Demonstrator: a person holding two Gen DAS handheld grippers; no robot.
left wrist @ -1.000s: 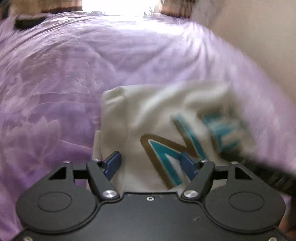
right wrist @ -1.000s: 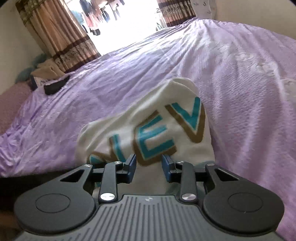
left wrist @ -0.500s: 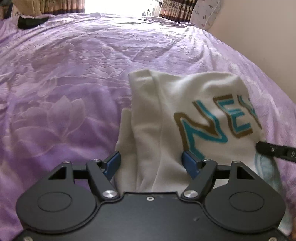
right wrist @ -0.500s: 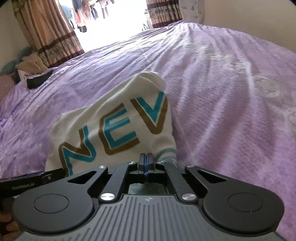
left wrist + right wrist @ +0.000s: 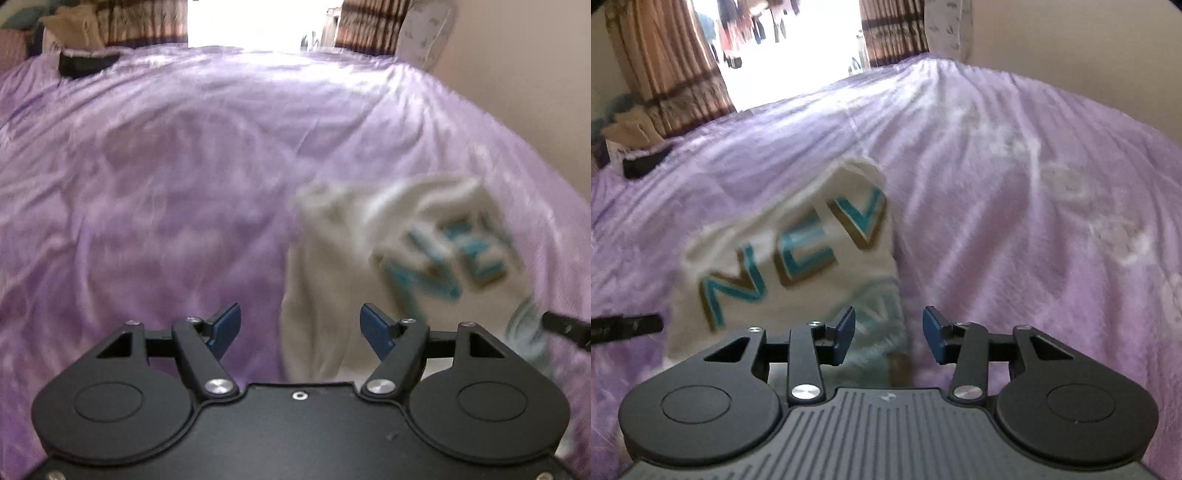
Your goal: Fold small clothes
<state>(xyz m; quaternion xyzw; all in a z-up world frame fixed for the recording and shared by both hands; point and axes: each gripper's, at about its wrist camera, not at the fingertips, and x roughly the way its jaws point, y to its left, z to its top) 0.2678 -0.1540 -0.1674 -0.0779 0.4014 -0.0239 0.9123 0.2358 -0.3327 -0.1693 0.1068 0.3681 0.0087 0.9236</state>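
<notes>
Both tongs were spread open and held nothing: the left gripper (image 5: 300, 328) over the shirt's (image 5: 354, 258) left edge, the right gripper (image 5: 888, 335) at its near right corner. The cream shirt lay folded on the purple bed (image 5: 1034, 221), printed "NEV" in teal. This looked like a pause between folds; next would call for regripping an edge.

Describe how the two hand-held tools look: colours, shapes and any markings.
The left tool has blue pads on black linkage arms with silver pivot screws, two round black housings and a smooth black body. The right tool is built alike, with blue pads, but its body is grey and ribbed with a small mark at the top. No cables or sleeves show.
</notes>
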